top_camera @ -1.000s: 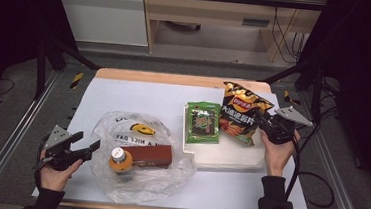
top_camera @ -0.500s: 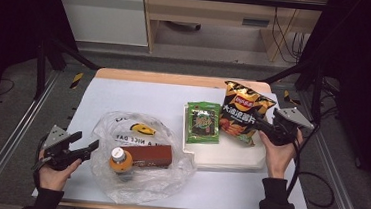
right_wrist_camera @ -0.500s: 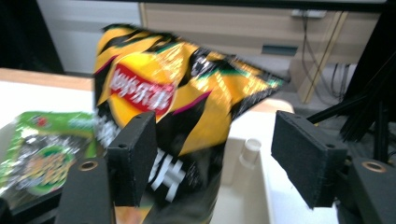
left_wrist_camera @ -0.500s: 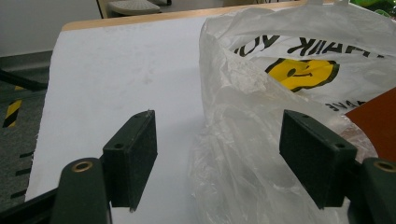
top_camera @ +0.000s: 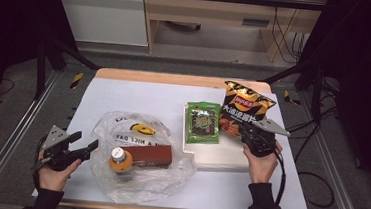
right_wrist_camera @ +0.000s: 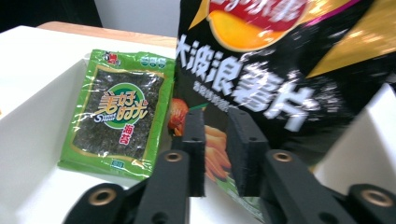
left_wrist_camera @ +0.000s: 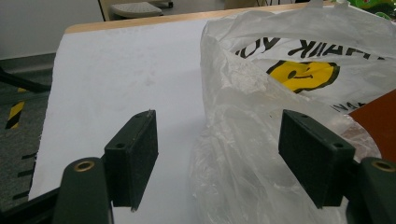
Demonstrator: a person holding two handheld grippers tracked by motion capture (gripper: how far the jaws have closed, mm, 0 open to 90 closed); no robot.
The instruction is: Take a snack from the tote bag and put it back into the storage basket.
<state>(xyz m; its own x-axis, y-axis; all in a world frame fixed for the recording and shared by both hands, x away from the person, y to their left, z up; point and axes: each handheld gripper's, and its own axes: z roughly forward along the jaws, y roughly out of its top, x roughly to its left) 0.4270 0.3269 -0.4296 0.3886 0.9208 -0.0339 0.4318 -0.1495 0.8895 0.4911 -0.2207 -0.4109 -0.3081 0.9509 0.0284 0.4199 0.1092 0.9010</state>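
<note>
Our right claw (right_wrist_camera: pixel 215 154) has just been closing and now pinches the lower edge of the crisp bag (top_camera: pixel 243 109), which stands upright in the white tray (top_camera: pixel 219 155) at the counter's right, beside the seaweed packet (top_camera: pixel 202 122). Our left claw (left_wrist_camera: pixel 217 156) waits released by the plastic bag (top_camera: pixel 141 163). Next, we judge, comes lifting the crisps clear without loosening.

One black chip bag (top_camera: pixel 246 105) and one green seaweed packet (top_camera: pixel 203 122) are in one white tray (top_camera: pixel 219 158) on the counter (top_camera: pixel 139 96). One clear plastic bag (top_camera: pixel 142 181) holds one orange-collared bottle (top_camera: pixel 119 160) and one brown box (top_camera: pixel 150 155). Two grippers are in the person's hands: the left gripper (top_camera: pixel 86 146) and the right gripper (right_wrist_camera: pixel 215 140).
</note>
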